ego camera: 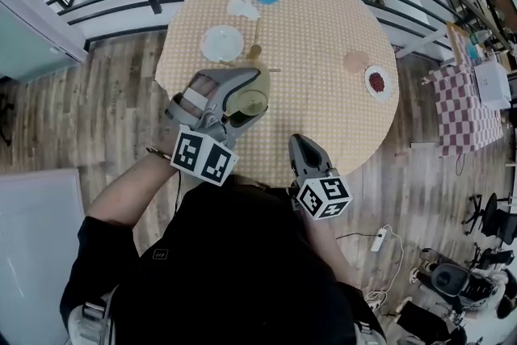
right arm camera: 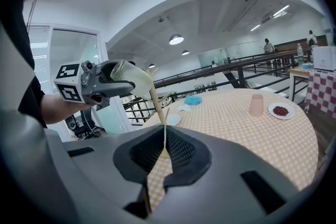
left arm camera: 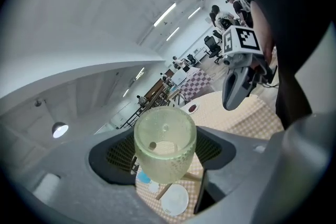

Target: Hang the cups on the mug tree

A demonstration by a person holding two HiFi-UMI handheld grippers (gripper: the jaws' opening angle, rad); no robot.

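Closest is the person's black shirt (ego camera: 234,271). Just past it is the right gripper (right arm camera: 165,136), shut tight with nothing in it. The left gripper (ego camera: 249,97) squeezes a pale green cup (left arm camera: 165,149) beside the wooden mug tree (right arm camera: 155,101). I think the cup could bump that thin tree and tip it, since nothing holds it steady. The green cup looks empty. The white plate (ego camera: 221,43) is bare. Another plate (right arm camera: 281,110) holds red bits.

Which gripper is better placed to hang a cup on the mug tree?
Left gripper: its jaws hold the pale green bumpy cup near the wooden mug tree; right gripper is shut, empty.
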